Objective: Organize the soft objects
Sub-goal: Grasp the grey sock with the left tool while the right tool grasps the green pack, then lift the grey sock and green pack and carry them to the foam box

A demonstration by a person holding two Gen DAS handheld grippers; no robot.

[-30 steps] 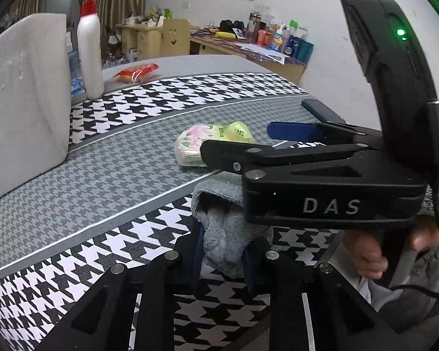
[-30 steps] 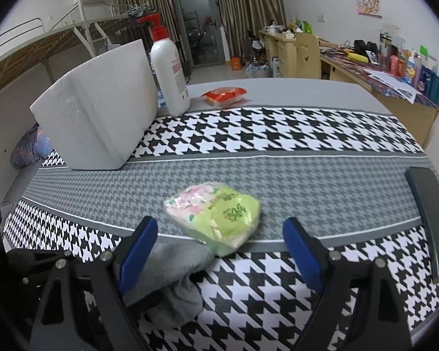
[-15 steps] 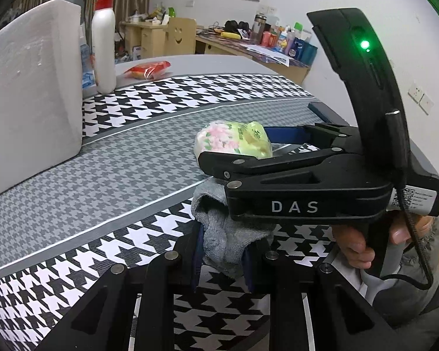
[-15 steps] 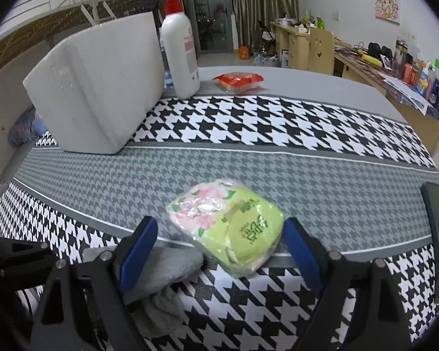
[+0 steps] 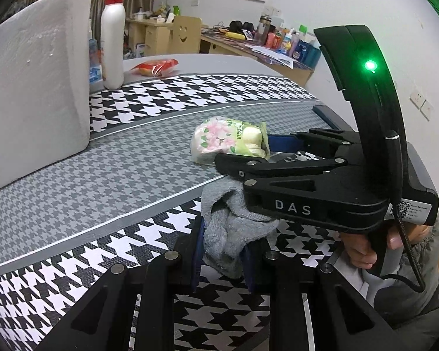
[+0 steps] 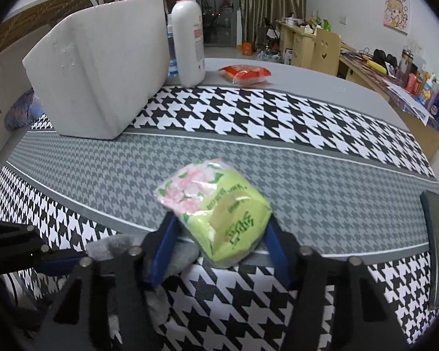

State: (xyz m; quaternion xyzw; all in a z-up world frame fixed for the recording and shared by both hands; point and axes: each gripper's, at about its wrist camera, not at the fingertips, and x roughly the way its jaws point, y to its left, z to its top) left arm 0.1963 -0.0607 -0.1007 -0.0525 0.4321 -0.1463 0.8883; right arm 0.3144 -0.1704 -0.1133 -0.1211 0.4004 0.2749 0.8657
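Two grippers work at the near edge of the houndstooth-covered table [image 6: 278, 111]. The left gripper [image 5: 224, 256] has its jaws clamped on a bunched grey sock [image 5: 234, 228], held just above the cloth. The right gripper [image 6: 219, 251] is closing its blue pads around a green-and-pink tissue pack [image 6: 216, 210]; the pack sits between the pads, lying on the grey band close to the near edge, and the pads appear to meet its sides, though firm contact cannot be confirmed.

Risks, as judged from this arrangement: the pack's film wrapper is slick and its filling is compressible, so a light or off-centre squeeze could let it slide out or twist when lifted. The sock lies just beside the right gripper's left pad, and the two tools overlap in the left wrist view, so a loose fold may be snagged or the frames may knock together. The sock is held by a bunched part only, with the rest hanging free, so it could work loose.

Count: one sock, one tissue pack, one white foam block [image 6: 102, 67] at the far left, one pump bottle [image 6: 188, 35] beside it, one red snack packet [image 6: 245, 73] near the far edge, one dark flat object [image 6: 434, 234] at the right edge.
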